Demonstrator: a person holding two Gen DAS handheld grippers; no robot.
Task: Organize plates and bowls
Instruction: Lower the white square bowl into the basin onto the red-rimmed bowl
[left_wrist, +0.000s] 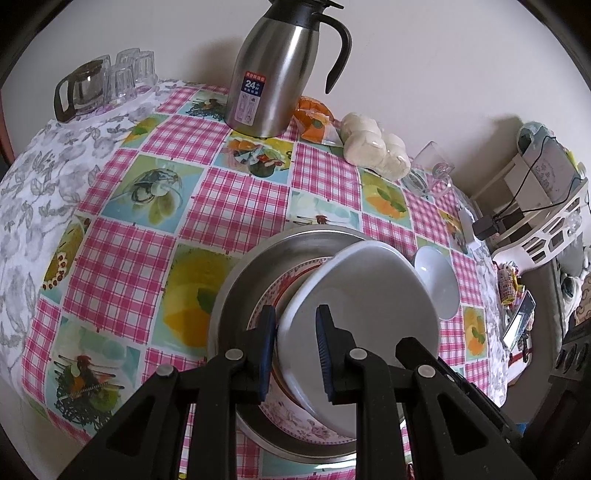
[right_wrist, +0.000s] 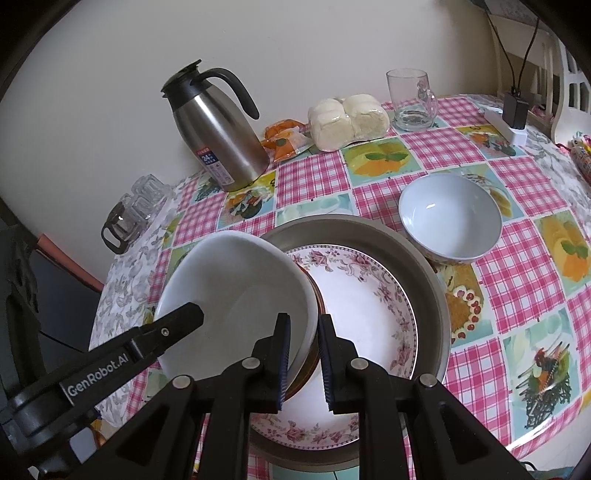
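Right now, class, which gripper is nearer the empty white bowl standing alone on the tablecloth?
Right. The right gripper grips the tilted white dish's rim on the side facing the lone bowl; the left gripper grips its opposite rim, farther away.

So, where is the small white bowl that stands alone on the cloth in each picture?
Left wrist view: the small bowl sits right of centre, just right of the metal tray.
Right wrist view: the small bowl sits upper right, beyond the tray's far right rim.
Shared landmark: the steel jug, standing at the back of the table by the wall.
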